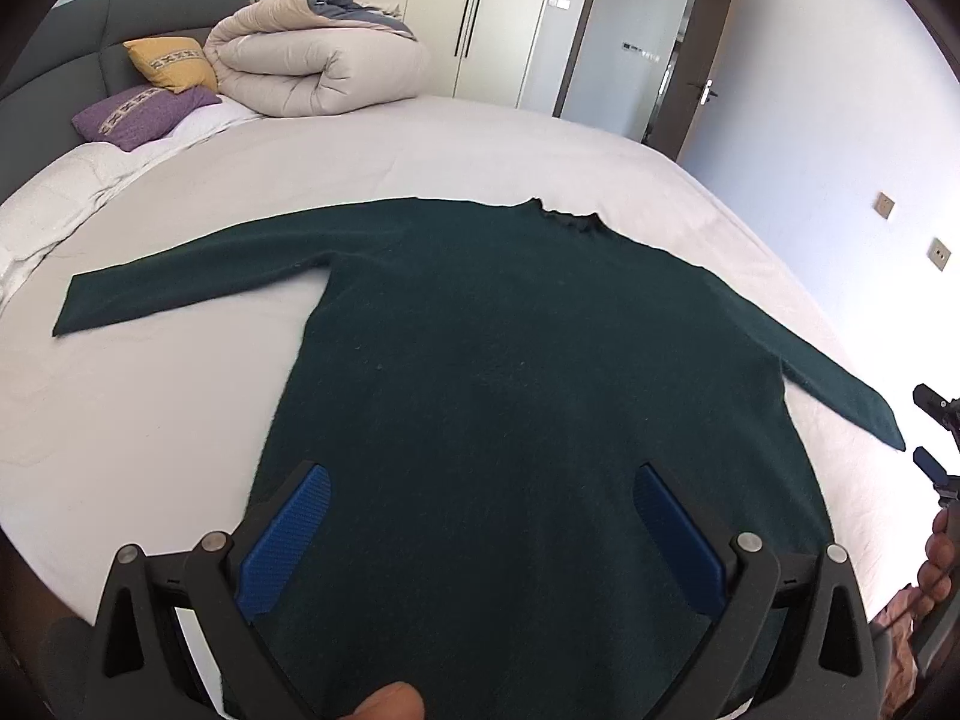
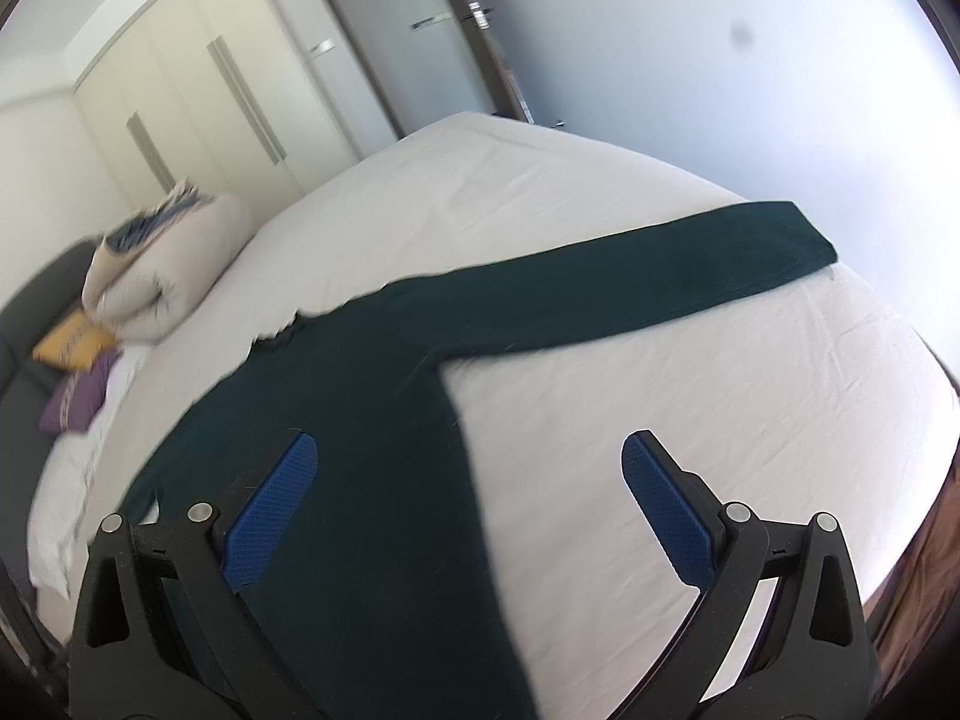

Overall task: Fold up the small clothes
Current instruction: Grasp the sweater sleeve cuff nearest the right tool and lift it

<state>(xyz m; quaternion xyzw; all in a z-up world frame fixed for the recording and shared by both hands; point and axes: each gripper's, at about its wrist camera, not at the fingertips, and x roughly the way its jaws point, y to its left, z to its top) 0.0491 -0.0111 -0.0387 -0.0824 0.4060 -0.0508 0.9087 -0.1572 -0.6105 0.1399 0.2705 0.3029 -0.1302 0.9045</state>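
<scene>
A dark green long-sleeved sweater (image 1: 510, 360) lies flat on the white bed, collar away from me, both sleeves spread out. My left gripper (image 1: 480, 510) is open and empty, hovering over the sweater's lower body near the hem. My right gripper (image 2: 468, 480) is open and empty, above the sweater's right side edge, with the right sleeve (image 2: 660, 264) stretched out ahead of it. The right gripper also shows at the right edge of the left wrist view (image 1: 936, 438), just past the right cuff.
The white bed sheet (image 1: 180, 408) surrounds the sweater. A rolled beige duvet (image 1: 312, 54), a yellow pillow (image 1: 171, 63) and a purple pillow (image 1: 141, 114) lie by the dark headboard. Wardrobes and a door stand behind. The bed's right edge (image 2: 900, 540) is close.
</scene>
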